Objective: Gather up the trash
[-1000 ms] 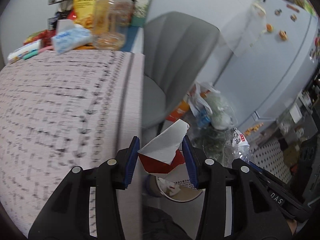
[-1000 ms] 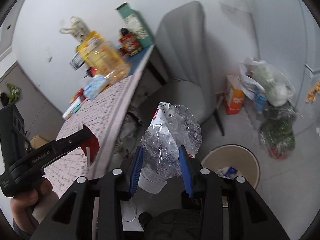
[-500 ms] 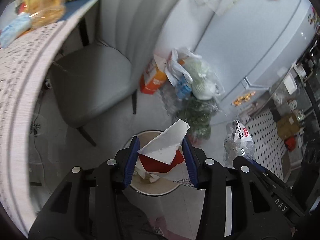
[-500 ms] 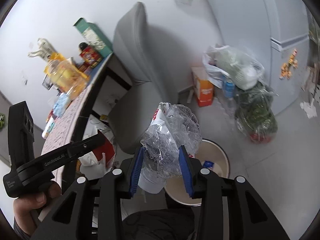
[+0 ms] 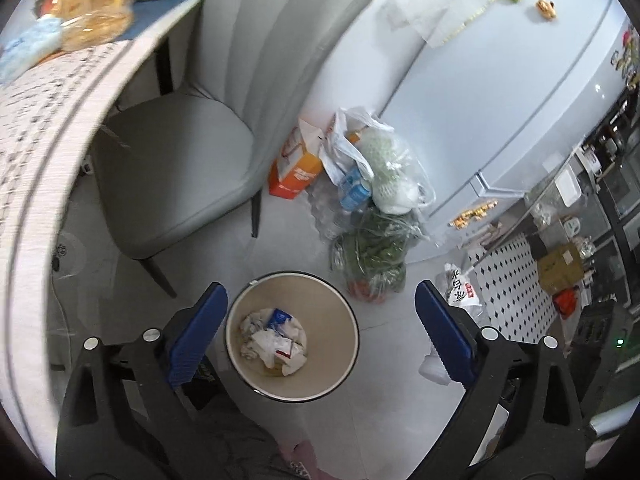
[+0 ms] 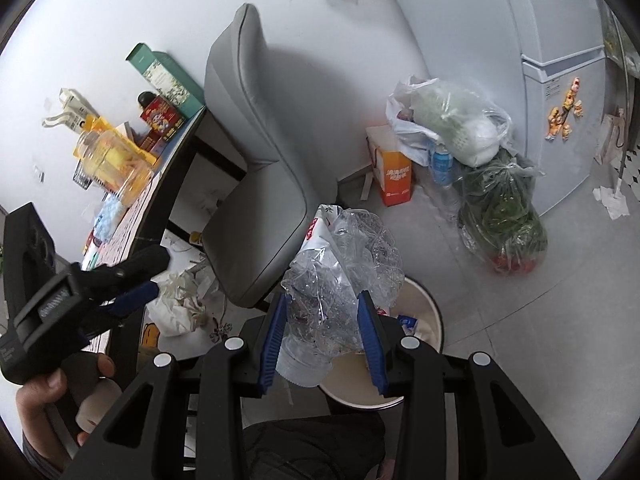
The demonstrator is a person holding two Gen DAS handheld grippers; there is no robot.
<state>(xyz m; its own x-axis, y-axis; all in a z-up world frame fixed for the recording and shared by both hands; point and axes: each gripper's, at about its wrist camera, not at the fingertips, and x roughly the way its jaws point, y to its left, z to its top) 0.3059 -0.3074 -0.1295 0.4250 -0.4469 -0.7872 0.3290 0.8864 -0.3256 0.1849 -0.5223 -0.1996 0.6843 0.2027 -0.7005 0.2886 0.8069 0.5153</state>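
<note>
A: What had moved since the frame before?

B: The left tool (image 5: 320, 332) had just sprung wide, and nothing lay between its blue pads any more. The red-and-white paper scrap it had been pinching a moment earlier was gone from it. Both views had also swung away from the surface (image 5: 48, 128) and down toward the floor.

A: So the drop was made?

B: I'd judge so. The left tool hung right over the bin (image 5: 352, 344), and a red-and-white scrap (image 5: 276, 350) lay on the heap inside. One piece of trash was likely done with.

A: And the other hand?

B: The right tool (image 6: 322, 342) was clamped on a crumpled clear plastic bottle (image 6: 340, 272), its grip no different from a second ago. The bottle sat above the near edge of the bin, not yet released.

A: What did the bin hold?

B: Crumpled white paper or tissue, a small blue-and-white packet (image 5: 280, 316) and that scrap, all low at the bottom with plenty of room left.

A: Other containers?

B: Beside the grey chair (image 5: 192, 152), plastic bags (image 5: 380, 168) with greens and white bundles, plus an orange carton (image 5: 296, 176).
</note>
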